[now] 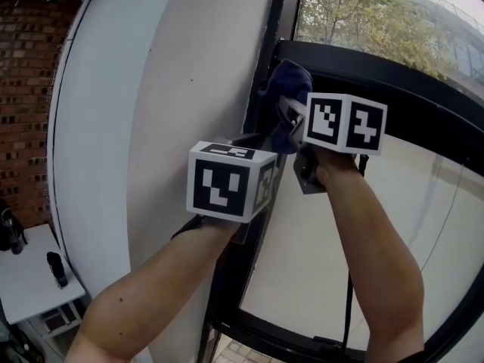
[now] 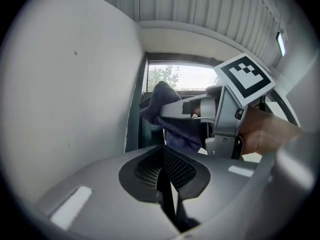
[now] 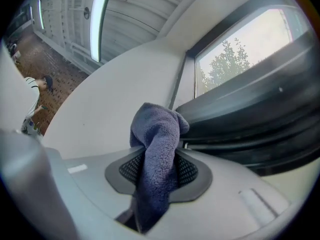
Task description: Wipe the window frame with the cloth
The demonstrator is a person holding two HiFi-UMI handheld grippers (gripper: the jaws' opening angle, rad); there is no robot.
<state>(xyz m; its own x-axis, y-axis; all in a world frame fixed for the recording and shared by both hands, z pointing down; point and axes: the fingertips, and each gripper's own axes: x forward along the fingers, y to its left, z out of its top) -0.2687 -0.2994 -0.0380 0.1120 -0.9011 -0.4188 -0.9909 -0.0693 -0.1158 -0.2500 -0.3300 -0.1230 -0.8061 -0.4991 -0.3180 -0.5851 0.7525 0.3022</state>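
A dark blue cloth is pressed against the black window frame at the upper left corner of the lower sash. My right gripper is shut on the cloth, which bulges out past the jaws toward the black frame. My left gripper sits just below and left of it, beside the vertical frame bar, its tips mostly hidden behind its marker cube. In the left gripper view its jaws are shut with nothing between them, and the cloth and right gripper lie just ahead.
A white curved wall runs left of the frame, with a brick wall beyond. A white table at lower left carries a dark object. Trees show through the glass. A person stands far off.
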